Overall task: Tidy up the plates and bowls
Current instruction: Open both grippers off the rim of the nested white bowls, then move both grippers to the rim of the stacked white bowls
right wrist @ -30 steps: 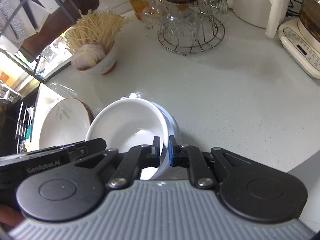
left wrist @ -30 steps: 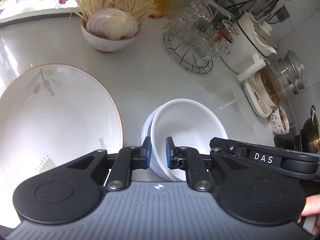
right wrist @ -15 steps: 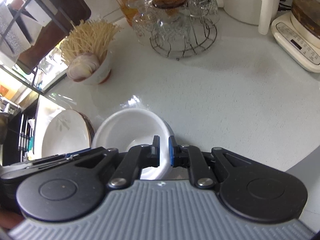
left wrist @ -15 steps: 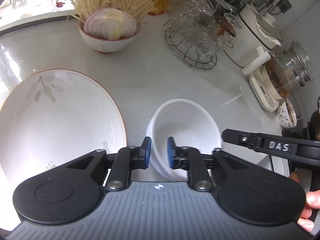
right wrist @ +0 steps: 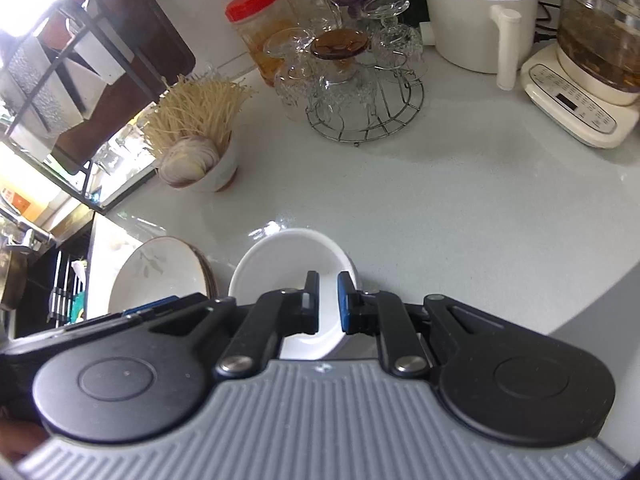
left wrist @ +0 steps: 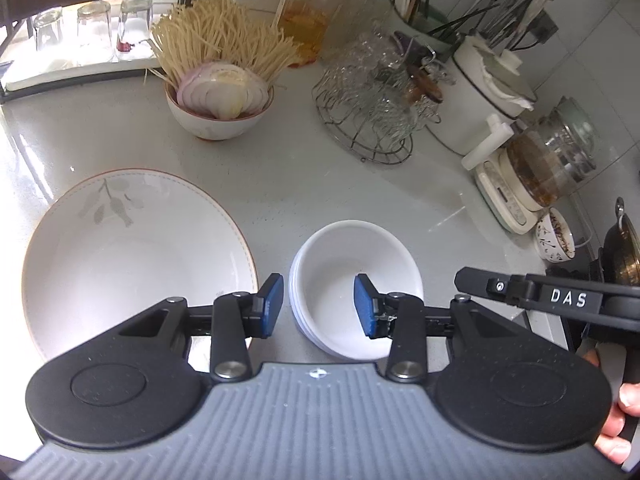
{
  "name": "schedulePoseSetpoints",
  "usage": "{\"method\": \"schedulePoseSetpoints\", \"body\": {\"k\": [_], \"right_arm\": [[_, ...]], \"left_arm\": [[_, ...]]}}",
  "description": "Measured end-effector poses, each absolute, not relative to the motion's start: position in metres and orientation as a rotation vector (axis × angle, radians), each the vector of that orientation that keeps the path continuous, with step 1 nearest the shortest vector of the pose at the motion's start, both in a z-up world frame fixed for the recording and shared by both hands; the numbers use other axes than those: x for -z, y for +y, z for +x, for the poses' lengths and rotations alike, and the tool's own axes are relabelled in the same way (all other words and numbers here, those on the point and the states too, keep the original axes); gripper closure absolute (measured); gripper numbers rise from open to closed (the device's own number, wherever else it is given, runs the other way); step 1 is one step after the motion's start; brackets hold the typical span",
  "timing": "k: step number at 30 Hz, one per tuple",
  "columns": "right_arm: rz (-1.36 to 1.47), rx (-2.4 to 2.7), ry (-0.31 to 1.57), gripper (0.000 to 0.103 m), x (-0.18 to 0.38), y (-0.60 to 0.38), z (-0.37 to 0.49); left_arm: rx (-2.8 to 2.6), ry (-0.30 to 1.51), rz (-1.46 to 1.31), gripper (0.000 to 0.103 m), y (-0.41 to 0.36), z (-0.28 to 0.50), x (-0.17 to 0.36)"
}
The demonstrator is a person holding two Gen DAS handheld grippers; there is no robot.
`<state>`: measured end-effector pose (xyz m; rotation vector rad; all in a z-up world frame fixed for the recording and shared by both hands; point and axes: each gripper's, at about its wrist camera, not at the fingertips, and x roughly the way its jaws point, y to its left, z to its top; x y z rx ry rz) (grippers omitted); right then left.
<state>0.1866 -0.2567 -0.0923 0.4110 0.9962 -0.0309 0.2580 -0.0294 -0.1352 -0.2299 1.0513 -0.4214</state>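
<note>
White bowls [left wrist: 356,280]: nested stack on grey counter [left wrist: 320,192], landmark.
Left gripper [left wrist: 320,306]: above stack's near-left rim; jaws opening, pads clear of rim.
Right gripper [right wrist: 328,300]: near stack's right rim; jaws nearly closed, grip on rim unclear.
Leaf-print plate [left wrist: 136,256]: just left of bowls.
Onion-and-noodle bowl [left wrist: 220,108]: well behind bowls.
</note>
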Motion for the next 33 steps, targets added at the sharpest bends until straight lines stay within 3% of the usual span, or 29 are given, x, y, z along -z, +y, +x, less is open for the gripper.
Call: {"method": "schedulePoseSetpoints", "body": {"k": [12, 14, 15, 16, 33], "right_arm": [[0.408, 0.049, 1.008, 0.088, 0.097, -0.245, 0.149], [0.41, 0.039, 1.018, 0.068, 0.099, -0.247, 0.145], [0.413, 0.036, 1.016, 0.05, 0.1, -0.248, 0.144], [0.415, 0.03, 1.012, 0.041, 0.1, -0.25, 0.144], [0.339, -0.235, 1.084, 0.042, 0.125, -0.292, 0.223]], "left_arm": [[0.455, 1.092, -0.247, 0.052, -0.02, 0.219, 0.147], [0.45, 1.102, -0.264, 0.052, -0.02, 0.214, 0.15], [0.444, 1.106, -0.272, 0.052, -0.02, 0.212, 0.152], [0.436, 1.11, -0.281, 0.052, -0.019, 0.21, 0.153], [0.181, 1.086, -0.5, 0.051, -0.046, 0.215, 0.162]]}}
